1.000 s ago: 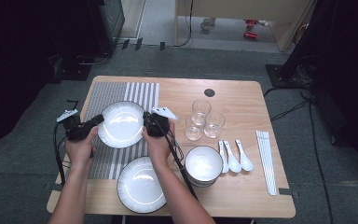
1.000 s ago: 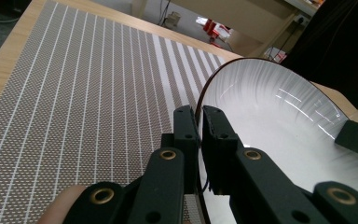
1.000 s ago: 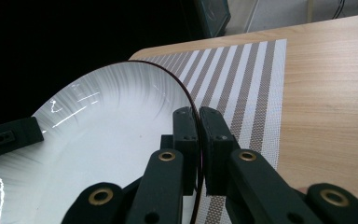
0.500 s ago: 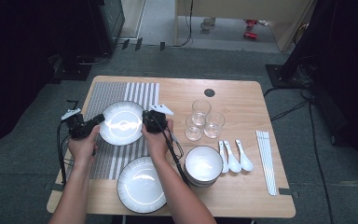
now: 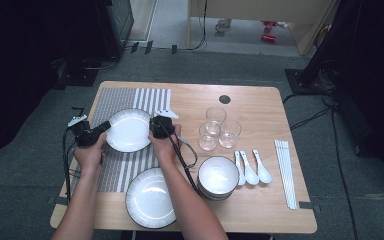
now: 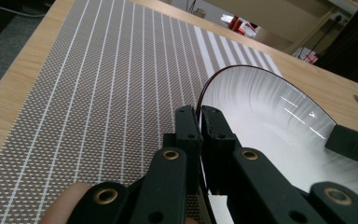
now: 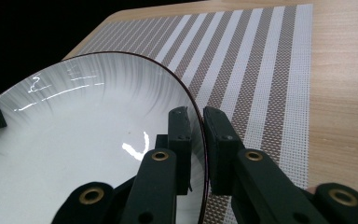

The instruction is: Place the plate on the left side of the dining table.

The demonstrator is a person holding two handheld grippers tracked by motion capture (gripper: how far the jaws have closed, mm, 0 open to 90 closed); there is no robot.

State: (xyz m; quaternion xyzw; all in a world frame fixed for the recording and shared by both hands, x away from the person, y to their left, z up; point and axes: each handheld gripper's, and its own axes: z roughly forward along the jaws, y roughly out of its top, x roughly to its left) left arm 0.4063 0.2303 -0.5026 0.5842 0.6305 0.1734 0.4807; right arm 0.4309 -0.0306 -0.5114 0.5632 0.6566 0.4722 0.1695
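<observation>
The plate (image 5: pixel 128 130) sits over the striped mat (image 5: pixel 130 100) at the left of the table (image 5: pixel 260 107), gripped at opposite rims. The left tool (image 5: pixel 101 129) is clenched on its left rim, the right tool (image 5: pixel 152 128) on its right rim. A second plate (image 5: pixel 150 198) lies nearer the person, with a bowl (image 5: pixel 218 176), spoons (image 5: pixel 250 166) and glasses (image 5: pixel 216 129) to the right.

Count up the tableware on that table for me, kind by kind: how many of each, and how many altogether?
Plates: 2, one held by both claws, one near the front edge
Bowls: a stack, count unclear; taken as 1
Glasses: 3
Spoons: 3
Chopsticks: 1 bundle
Placemat: 1
Total: 11
</observation>
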